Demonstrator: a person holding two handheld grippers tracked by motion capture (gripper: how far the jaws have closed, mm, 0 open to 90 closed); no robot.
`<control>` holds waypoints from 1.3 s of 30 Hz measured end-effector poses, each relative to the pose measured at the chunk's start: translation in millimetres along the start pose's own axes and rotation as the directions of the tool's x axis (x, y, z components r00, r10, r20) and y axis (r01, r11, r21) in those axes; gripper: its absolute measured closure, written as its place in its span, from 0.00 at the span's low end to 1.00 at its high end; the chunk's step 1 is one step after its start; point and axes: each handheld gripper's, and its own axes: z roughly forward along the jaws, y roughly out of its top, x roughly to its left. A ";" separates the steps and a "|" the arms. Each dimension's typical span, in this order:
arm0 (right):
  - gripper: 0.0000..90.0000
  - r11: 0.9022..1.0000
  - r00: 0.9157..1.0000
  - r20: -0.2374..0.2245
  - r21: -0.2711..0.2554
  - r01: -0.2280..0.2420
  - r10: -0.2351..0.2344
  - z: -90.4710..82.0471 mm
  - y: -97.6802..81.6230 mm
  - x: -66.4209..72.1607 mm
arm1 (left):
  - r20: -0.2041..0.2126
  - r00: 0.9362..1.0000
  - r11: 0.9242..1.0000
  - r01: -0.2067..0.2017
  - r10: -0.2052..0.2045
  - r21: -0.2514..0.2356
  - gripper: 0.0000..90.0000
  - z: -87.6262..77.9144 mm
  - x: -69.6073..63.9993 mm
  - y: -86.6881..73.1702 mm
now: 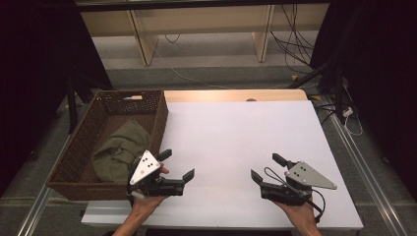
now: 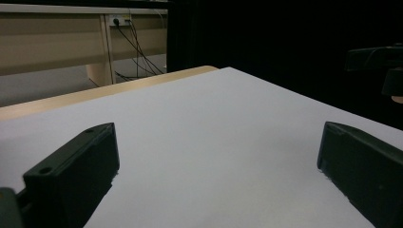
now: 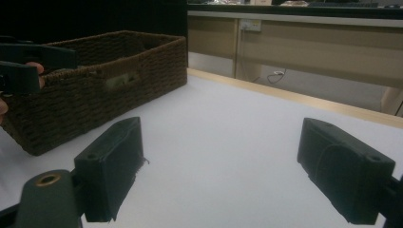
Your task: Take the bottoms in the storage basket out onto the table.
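1. Black plastic forms both tools. The left gripper has its jaws spread wide with nothing between them, resting low over the white table just beside the basket. The right gripper likewise has its jaws spread and holds nothing; it sits near the front right of the table, well apart from the left one.
2. Each tool is held by a hand entering from the near edge: left hand, right hand. A grey three-cornered plate tops each tool, and a black cable loops at the right one.
3. The left gripper's long axis runs toward the right gripper; the right gripper's axis runs up and to the left, toward the basket.
4. Nearest thing: a brown woven basket on the table's left edge, its long axis running away from the person. It is seen also in the right gripper view, with a handle slot in its wall.
5. Inside the basket lies a crumpled olive-green cloth, at the near end, just beside the left gripper.
6. The table surface between the two grippers is unobstructed.
7. No legible writing or labels found.
8. Beyond the table: pale wooden furniture legs and loose cables on the floor.
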 end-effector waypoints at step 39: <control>0.18 1.000 1.000 0.009 0.023 0.018 -0.018 3.3 -0.6 0.1 | -0.018 1.000 1.000 -0.005 0.005 0.014 0.00 8.4 1.9 10.5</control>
